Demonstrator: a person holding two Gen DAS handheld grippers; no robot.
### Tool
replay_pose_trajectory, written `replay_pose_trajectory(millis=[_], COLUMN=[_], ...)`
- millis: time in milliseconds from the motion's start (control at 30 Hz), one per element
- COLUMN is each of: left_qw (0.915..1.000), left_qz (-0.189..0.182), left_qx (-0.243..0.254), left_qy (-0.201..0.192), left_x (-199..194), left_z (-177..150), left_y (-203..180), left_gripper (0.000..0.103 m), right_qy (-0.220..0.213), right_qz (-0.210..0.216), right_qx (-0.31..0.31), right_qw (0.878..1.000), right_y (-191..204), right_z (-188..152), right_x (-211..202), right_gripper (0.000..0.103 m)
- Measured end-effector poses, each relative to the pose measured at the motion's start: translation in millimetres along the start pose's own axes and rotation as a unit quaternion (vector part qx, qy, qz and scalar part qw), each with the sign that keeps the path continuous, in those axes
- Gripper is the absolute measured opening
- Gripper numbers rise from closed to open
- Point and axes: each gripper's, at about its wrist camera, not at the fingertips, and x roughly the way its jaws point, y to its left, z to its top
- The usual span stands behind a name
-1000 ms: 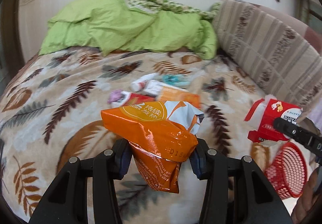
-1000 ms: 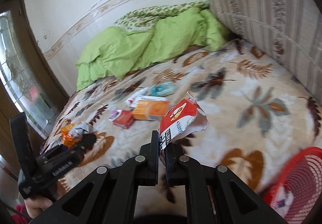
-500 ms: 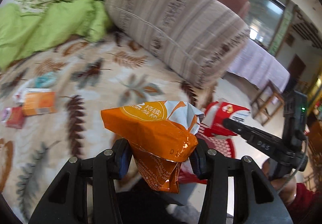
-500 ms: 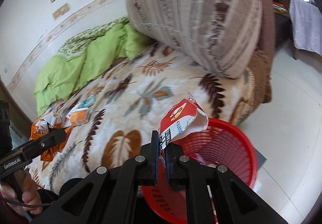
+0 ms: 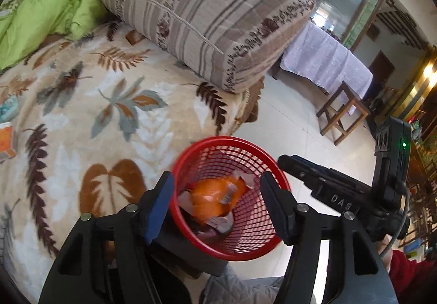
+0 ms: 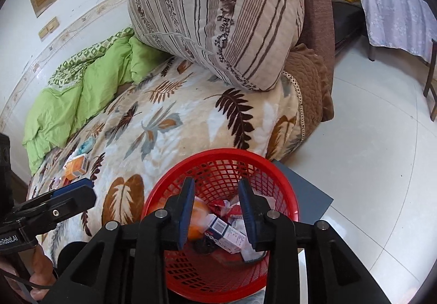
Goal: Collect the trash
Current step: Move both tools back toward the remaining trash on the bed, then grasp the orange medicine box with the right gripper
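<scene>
A red mesh basket [image 5: 218, 139] [image 6: 218, 152] stands on the floor at the bed's corner, right under both grippers. My left gripper [image 5: 215, 178] hangs over it, jaws opening, nothing between them. The orange snack bag [image 5: 215, 197] is blurred inside the basket, below those jaws. My right gripper [image 6: 216, 183] is also above the basket with its jaws opening and empty. Under it lie the orange bag [image 6: 199, 219], a red and white packet [image 6: 233, 214] and a white and blue box [image 6: 226, 233]. Each gripper shows in the other's view: right gripper [image 5: 285, 162], left gripper [image 6: 82, 190].
More litter lies on the leaf-patterned blanket [image 6: 177, 140]: an orange box [image 6: 76, 166] and a teal packet [image 6: 86, 144]. A big striped cushion [image 5: 204, 11] and a green quilt [image 6: 82, 91] fill the far side. A wooden stool [image 5: 344, 112] and a cloth-covered table [image 5: 327, 63] stand on the tiled floor.
Both grippers swung from over the bed to above the red basket. The left let go of the orange bag and the right let go of the red and white packet; both now lie in the basket.
</scene>
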Motion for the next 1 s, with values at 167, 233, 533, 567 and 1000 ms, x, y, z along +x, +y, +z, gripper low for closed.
replay_pose_trajectory(millis=[167,233,533,567,1000], left_qw=[0.9984,0.9959,0.9686,0.9596,0.8915], left_qz=[0.045,0.076,0.193,0.217,0.319], left_qx=[-0.015,-0.019,-0.133,-0.156,-0.306], left_qy=[-0.032,-0.046,-0.083,-0.089,-0.101], left_x=[-44.7,-59.8,-108.9,-113.8,-145.9], left_z=[-7.4,-13.0,-41.9,-46.1,-96.9], left_y=[48.8,65.6,191.5,212.7,345.5], left_gripper=[0.065,0.066,0.067,0.067,0.067], right_qy=[-0.007,-0.004,0.055,0.065,0.139], right_qz=[0.026,0.041,0.132,0.141,0.208], right_qx=[-0.007,-0.015,-0.094,-0.105,-0.189], right_qw=[1.000,0.999,0.985,0.982,0.950], right_y=[22.8,36.4,136.9,150.1,317.3], right_z=[8.0,10.4,4.3,2.9,19.0], right_x=[3.4,8.3,50.9,57.5,193.0], right_gripper=[0.035,0.038,0.045,0.045,0.057])
